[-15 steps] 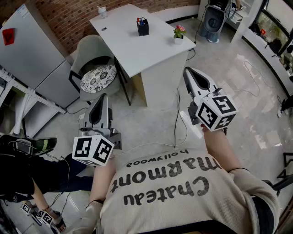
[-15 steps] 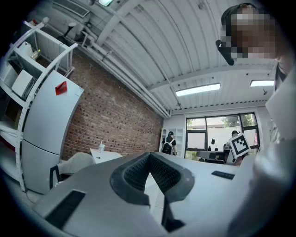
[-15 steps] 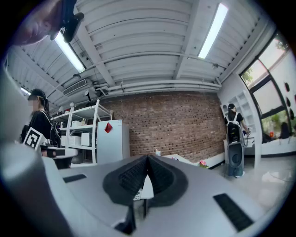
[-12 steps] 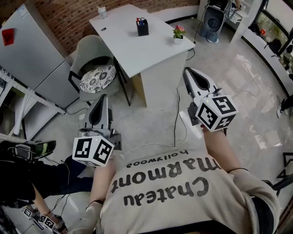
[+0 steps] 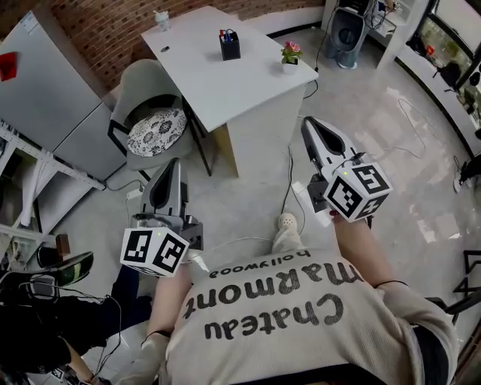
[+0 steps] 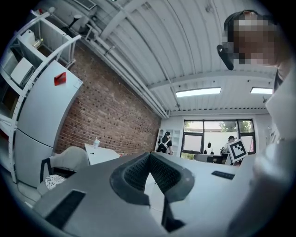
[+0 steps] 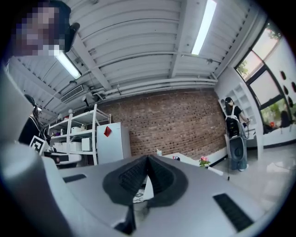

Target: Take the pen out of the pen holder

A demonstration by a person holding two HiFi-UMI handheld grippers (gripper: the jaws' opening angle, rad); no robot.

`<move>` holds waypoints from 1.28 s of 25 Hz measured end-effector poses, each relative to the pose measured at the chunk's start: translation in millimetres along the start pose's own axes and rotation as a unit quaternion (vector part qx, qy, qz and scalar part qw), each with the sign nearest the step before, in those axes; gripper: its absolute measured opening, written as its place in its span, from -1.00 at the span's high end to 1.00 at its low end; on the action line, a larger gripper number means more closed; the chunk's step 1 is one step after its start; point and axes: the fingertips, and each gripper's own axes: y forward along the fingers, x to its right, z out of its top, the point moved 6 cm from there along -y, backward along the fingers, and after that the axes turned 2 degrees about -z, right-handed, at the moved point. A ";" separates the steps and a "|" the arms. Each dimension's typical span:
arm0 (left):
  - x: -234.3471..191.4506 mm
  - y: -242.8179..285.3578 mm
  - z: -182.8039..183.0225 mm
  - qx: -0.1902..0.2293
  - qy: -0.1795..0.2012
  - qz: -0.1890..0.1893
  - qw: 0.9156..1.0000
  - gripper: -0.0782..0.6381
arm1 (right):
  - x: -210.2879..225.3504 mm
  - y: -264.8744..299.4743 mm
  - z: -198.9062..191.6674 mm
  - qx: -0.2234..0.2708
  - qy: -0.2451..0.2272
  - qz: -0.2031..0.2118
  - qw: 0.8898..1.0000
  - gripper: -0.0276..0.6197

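A black pen holder [image 5: 230, 47] with red and blue pens [image 5: 225, 34] stands near the far end of a white table [image 5: 225, 83], well ahead of both grippers. My left gripper [image 5: 175, 162] is held level over the floor at the lower left, its jaws shut and empty. My right gripper [image 5: 307, 121] is at the right, just short of the table's near corner, also shut with nothing in it. In the right gripper view the pen holder [image 7: 176, 158] is a tiny shape on the distant table past the gripper [image 7: 148, 158]. The left gripper view shows the gripper's closed tips [image 6: 150, 155] and the table [image 6: 104, 153].
A small pot of pink flowers [image 5: 289, 56] and a cup [image 5: 160, 20] also stand on the table. A grey chair [image 5: 154, 113] with a patterned cushion sits at its left side. A fridge [image 5: 45, 98], a cable on the floor [image 5: 289, 188] and a seated person [image 5: 45, 331] are nearby.
The view has shifted a little toward the table, and a foot now shows on the floor between the grippers. Both grippers keep their places and stay shut.
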 end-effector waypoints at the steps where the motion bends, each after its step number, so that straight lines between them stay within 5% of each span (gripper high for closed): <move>1: 0.9 4.7 0.6 0.002 -0.001 -0.003 1.000 0.78 | 3.7 3.3 1.0 -0.001 0.000 0.001 1.000 0.91; 14: -6.6 98.3 1.2 0.012 -0.023 0.014 1.000 0.78 | 72.2 90.3 15.3 -0.028 0.006 0.044 0.999 0.91; 24: 10.4 183.8 13.1 0.043 -0.008 0.015 0.999 0.78 | 126.5 144.4 52.4 0.010 -0.008 0.094 0.995 0.91; 32: 30.0 254.2 -14.7 0.041 -0.024 0.010 0.999 0.78 | 187.4 171.2 44.3 -0.010 -0.002 0.118 0.993 0.91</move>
